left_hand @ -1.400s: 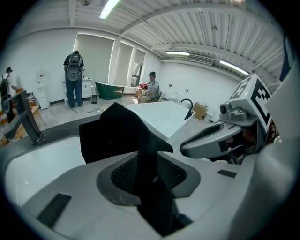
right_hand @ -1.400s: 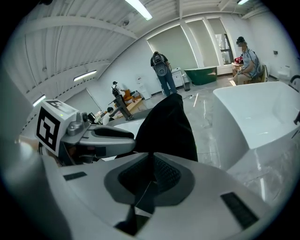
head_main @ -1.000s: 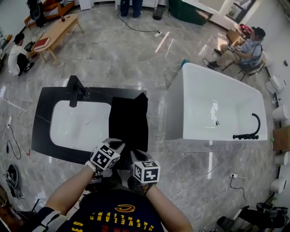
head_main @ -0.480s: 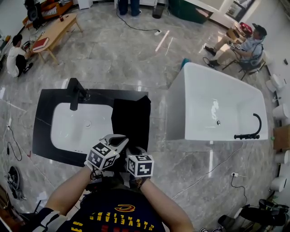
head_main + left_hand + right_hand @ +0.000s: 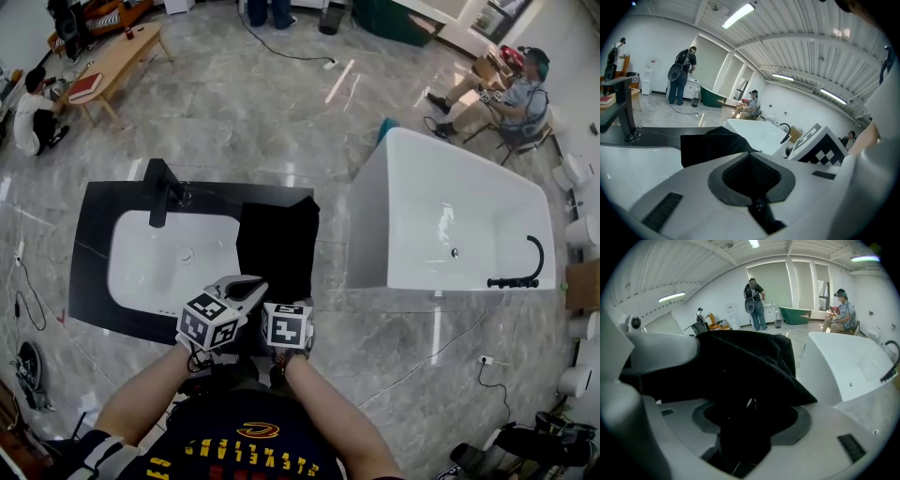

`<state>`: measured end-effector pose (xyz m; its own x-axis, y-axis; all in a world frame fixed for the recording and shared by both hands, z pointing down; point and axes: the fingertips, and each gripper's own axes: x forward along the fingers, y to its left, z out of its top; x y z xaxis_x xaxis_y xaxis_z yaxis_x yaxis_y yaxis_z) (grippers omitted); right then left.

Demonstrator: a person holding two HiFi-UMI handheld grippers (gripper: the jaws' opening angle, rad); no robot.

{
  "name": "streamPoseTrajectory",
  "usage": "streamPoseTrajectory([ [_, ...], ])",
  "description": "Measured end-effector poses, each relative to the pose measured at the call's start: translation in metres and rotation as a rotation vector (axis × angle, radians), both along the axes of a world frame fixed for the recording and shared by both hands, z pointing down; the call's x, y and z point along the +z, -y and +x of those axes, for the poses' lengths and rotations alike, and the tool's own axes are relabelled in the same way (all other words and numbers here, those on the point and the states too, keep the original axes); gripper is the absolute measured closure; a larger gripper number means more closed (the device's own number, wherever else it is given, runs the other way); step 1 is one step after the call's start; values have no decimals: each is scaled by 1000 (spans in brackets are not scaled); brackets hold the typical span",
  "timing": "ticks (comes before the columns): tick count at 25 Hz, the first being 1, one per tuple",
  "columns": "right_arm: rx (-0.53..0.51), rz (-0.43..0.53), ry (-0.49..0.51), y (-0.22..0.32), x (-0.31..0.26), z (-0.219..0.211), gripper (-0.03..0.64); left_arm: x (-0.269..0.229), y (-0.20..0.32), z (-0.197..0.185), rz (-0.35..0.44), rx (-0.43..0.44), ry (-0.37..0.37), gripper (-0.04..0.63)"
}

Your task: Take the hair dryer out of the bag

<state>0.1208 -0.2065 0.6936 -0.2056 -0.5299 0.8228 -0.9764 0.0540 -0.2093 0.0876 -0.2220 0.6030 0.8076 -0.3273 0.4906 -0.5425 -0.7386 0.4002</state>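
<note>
While the right hand-held gripper [image 5: 750,411] is clamping an edge of the black bag [image 5: 277,239] and the left hand-held gripper [image 5: 752,178] is idling closed, any pull is risking dragging the bag off the tabletop [image 5: 94,246].

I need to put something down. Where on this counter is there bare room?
Bare counter left of the basin, and the strip behind it between faucet and bag. The right end is crowded: the bag covers most of it.

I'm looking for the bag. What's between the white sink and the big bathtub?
In the head view, the black bag lies there on the dark counter, between sink and bathtub, then a strip of floor.
</note>
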Motion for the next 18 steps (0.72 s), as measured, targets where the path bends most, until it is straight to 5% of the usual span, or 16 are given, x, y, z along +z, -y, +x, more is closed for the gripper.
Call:
streamPoseTrajectory([
  [4,58,-51,-7,-1,7,6,370,1,-2,2,0,4,10,583],
  [10,98,-111,117,8,41,-5,370,12,-1,-7,-20,-25,33,583],
  [18,45,-138,91,-5,29,3,416,25,-8,-12,-36,-32,60,583],
])
